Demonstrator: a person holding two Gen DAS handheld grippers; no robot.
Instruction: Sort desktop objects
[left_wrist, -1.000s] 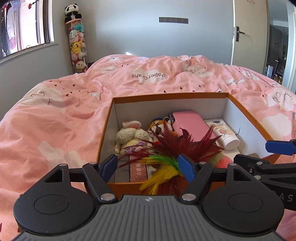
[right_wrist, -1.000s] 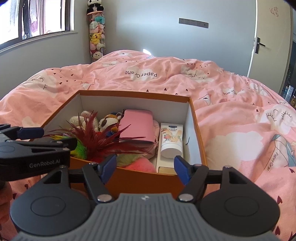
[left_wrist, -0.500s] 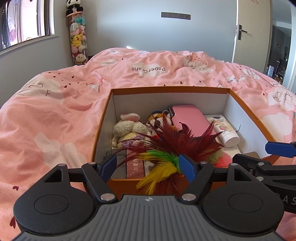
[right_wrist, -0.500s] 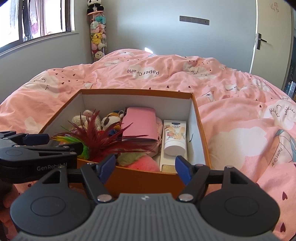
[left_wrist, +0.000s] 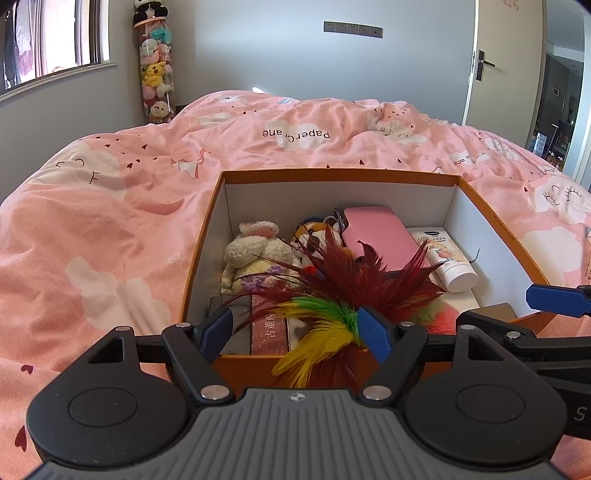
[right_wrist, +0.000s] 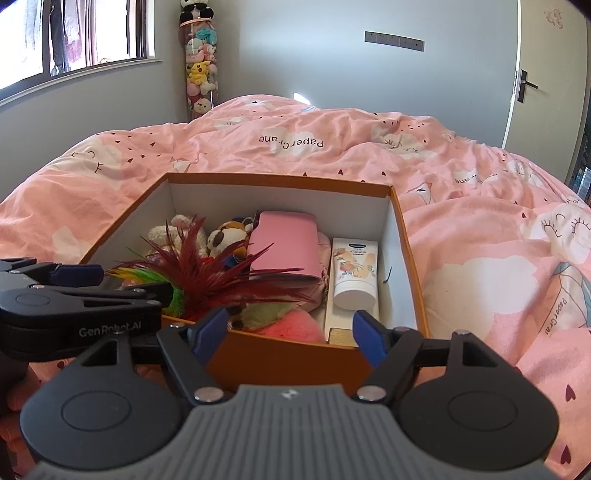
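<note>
An orange box (left_wrist: 332, 175) with white walls sits on the bed. Inside lie a cream plush toy (left_wrist: 255, 251), a pink case (left_wrist: 380, 236), a white cream tube (left_wrist: 447, 262), a dark red carton (left_wrist: 269, 328) and a feather toy (left_wrist: 351, 284) of red, green and yellow plumes. My left gripper (left_wrist: 295, 330) is open at the box's near wall; feathers hang between its jaws, untouched by the pads. My right gripper (right_wrist: 288, 332) is opening beside it, with only the near wall of the box (right_wrist: 277, 179) behind the gap. The tube (right_wrist: 354, 273) lies just past it.
The pink duvet (left_wrist: 110, 229) spreads around the box on all sides. A clear column of plush toys (left_wrist: 155, 74) stands against the far wall by the window. A door (right_wrist: 546, 74) is at the far right. A pink fluffy item (right_wrist: 291, 321) rests near the front wall.
The right gripper's jaws have spread a little wider. Both hands keep their places at the near wall, and nothing in the box has shifted.
</note>
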